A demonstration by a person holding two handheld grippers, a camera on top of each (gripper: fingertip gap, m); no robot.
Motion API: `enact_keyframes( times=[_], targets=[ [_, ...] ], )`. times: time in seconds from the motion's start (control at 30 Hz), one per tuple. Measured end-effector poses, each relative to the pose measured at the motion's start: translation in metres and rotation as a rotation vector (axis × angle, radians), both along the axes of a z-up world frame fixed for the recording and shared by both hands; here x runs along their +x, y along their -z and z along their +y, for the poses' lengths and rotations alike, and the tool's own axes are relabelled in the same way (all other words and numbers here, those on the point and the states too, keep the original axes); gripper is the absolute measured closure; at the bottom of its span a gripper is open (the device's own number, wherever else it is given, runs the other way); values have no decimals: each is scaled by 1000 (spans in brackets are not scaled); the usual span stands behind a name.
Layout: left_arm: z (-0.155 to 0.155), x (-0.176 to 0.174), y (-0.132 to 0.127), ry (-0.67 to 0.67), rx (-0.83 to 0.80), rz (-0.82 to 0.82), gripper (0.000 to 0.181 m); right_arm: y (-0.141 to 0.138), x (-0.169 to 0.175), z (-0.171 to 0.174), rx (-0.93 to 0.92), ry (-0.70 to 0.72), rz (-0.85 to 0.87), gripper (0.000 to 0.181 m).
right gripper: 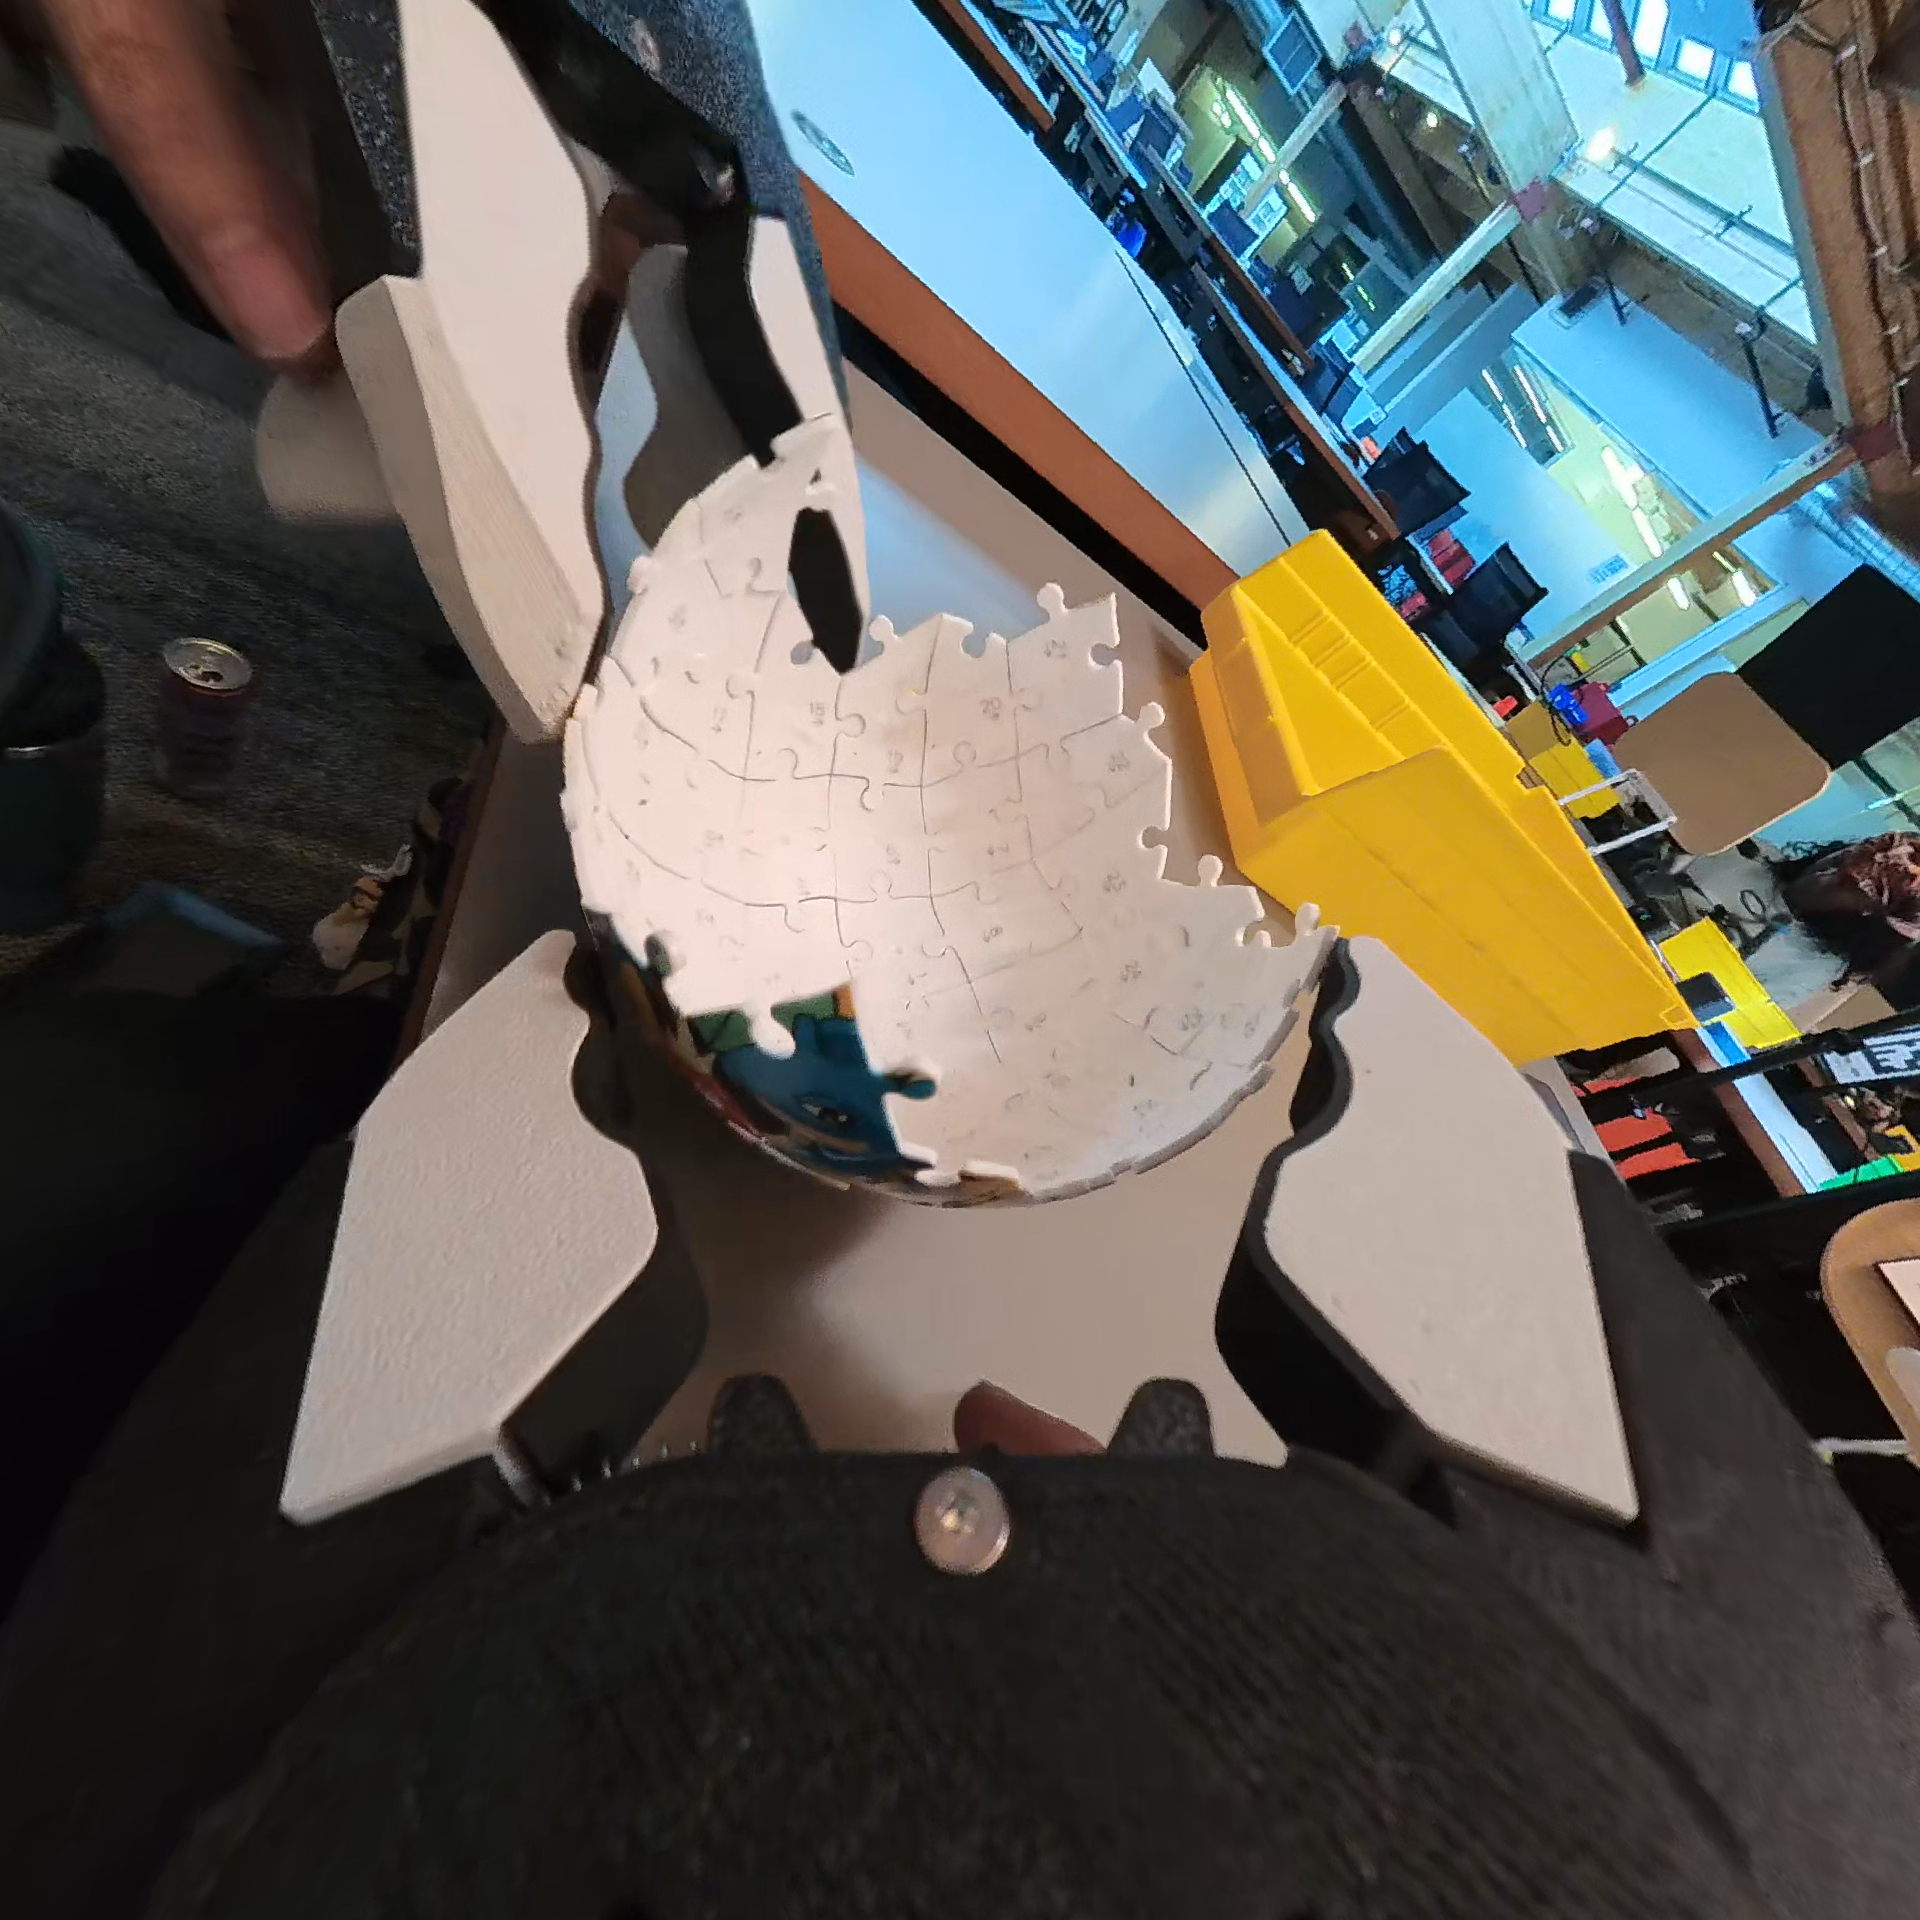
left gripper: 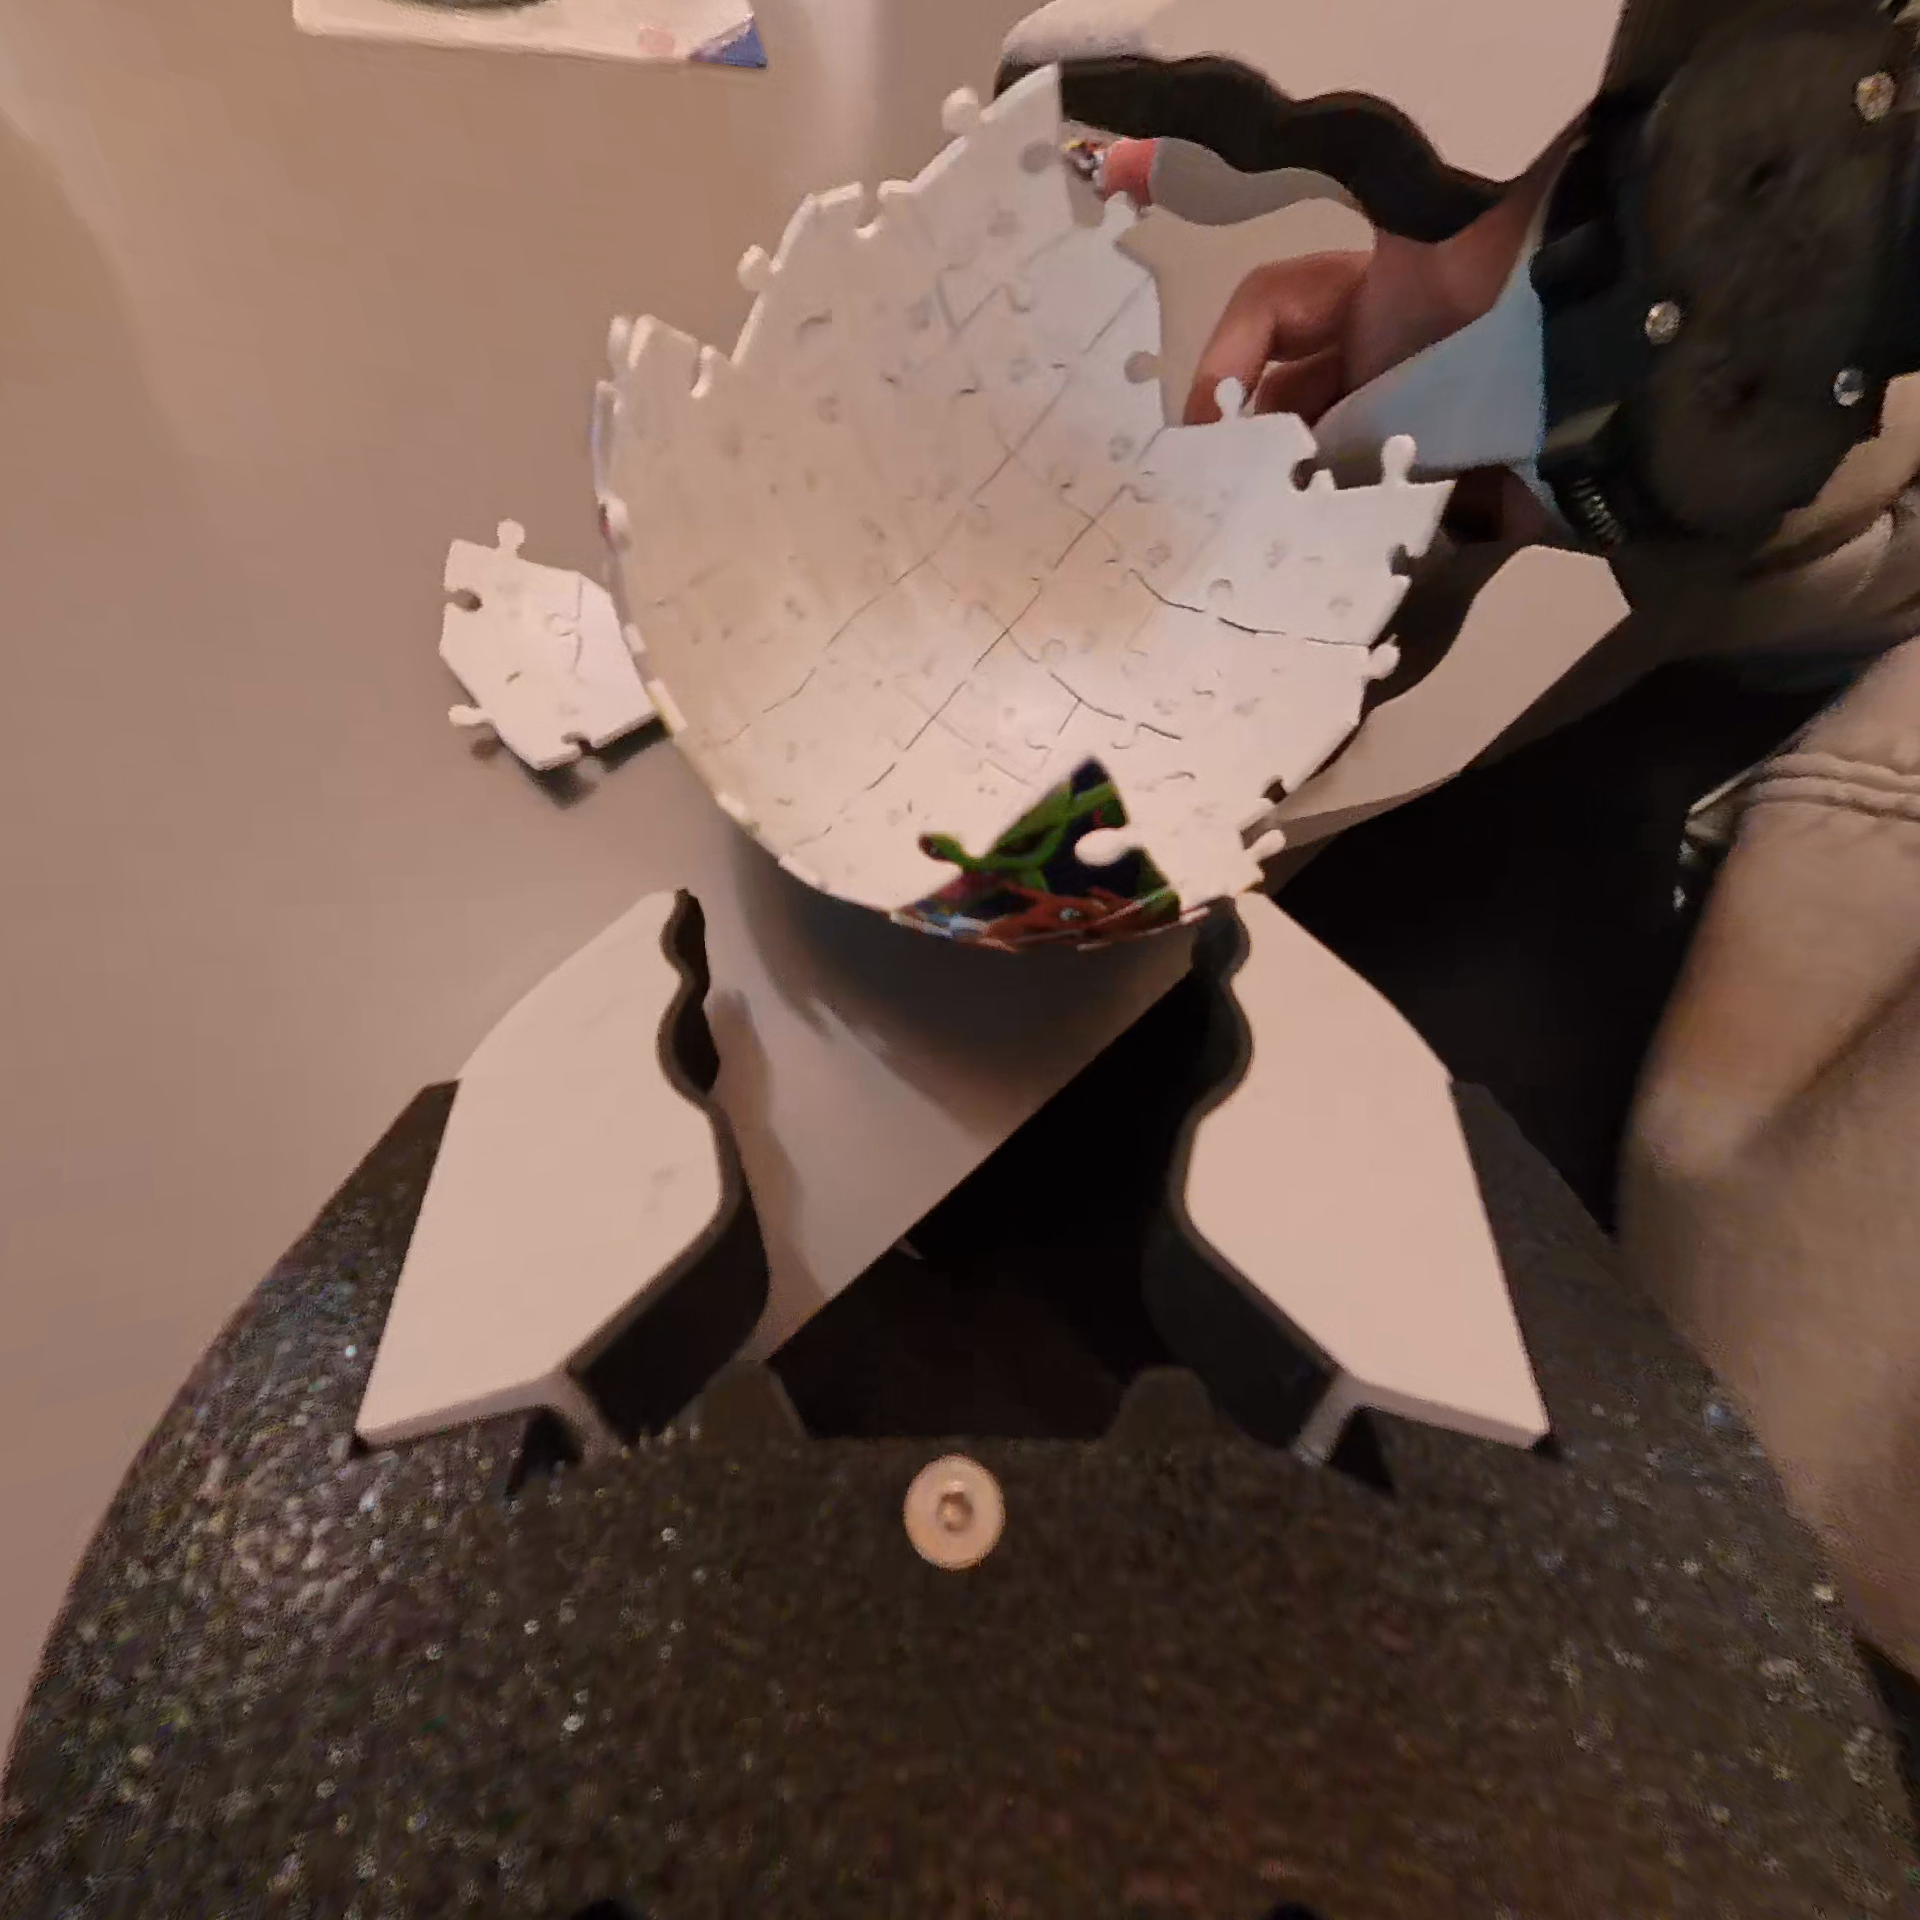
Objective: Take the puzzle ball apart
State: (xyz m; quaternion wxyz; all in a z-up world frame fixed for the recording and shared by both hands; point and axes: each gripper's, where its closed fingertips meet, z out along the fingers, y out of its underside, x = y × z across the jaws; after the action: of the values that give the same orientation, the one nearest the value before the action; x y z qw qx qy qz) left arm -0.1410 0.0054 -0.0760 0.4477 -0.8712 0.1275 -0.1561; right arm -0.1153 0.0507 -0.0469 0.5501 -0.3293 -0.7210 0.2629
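Note:
The puzzle ball is a half-open shell [left gripper: 935,571], white inside, with a coloured print on its outside. In the right wrist view the shell [right gripper: 914,862] sits tilted between my right gripper's [right gripper: 956,966] two fingers, which press its opposite sides and hold it above the table. My left gripper [left gripper: 961,925] is open. Its fingers straddle the shell's rim, one inside and one outside, as the right wrist view shows [right gripper: 696,675]. The right gripper also shows in the left wrist view [left gripper: 1184,260], held by a hand.
A loose cluster of joined white pieces [left gripper: 540,644] lies on the grey table [left gripper: 208,727]. A printed sheet [left gripper: 520,21] lies farther back. A yellow bin [right gripper: 1403,810] stands beyond the shell. A can [right gripper: 208,717] stands on the floor past the table edge.

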Motion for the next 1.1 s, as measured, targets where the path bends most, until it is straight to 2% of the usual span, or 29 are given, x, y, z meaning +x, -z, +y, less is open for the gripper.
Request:
enact_keyframes(
  times=[0.03, 0.13, 0.2, 0.43, 0.6, 0.77, 0.87, 1.0, 1.1],
  targets=[
    [-1, 1, -1, 26, 25, 28, 94, 0, 1, -1, 7, -11, -4, 53],
    [-4, 1, 1, 73, 50, 86, 98, 2, 3, -1, 28, -31, -29, 53],
    [-4, 4, 1, 95, 48, 60, 99, 2, 4, -3, 16, -55, -38, 54],
    [6, -1, 5, 98, 63, 127, 102, 3, 10, 1, -67, -105, -72, 52],
    [15, -2, 7, 83, 46, 151, 106, 3, 18, 19, -138, -87, -126, 54],
    [26, 4, 11, 97, 19, 161, 106, 10, 26, 52, -354, -6, -228, 57],
    [31, 8, 15, 113, -14, 175, 105, 28, 31, 48, -484, -22, -387, 64],
    [36, 14, 18, 136, -42, 179, 104, 32, 34, 35, -471, -100, -438, 68],
    [41, 19, 19, 161, -52, 203, 103, 32, 31, 37, -426, -92, -417, 61]
  ],
)
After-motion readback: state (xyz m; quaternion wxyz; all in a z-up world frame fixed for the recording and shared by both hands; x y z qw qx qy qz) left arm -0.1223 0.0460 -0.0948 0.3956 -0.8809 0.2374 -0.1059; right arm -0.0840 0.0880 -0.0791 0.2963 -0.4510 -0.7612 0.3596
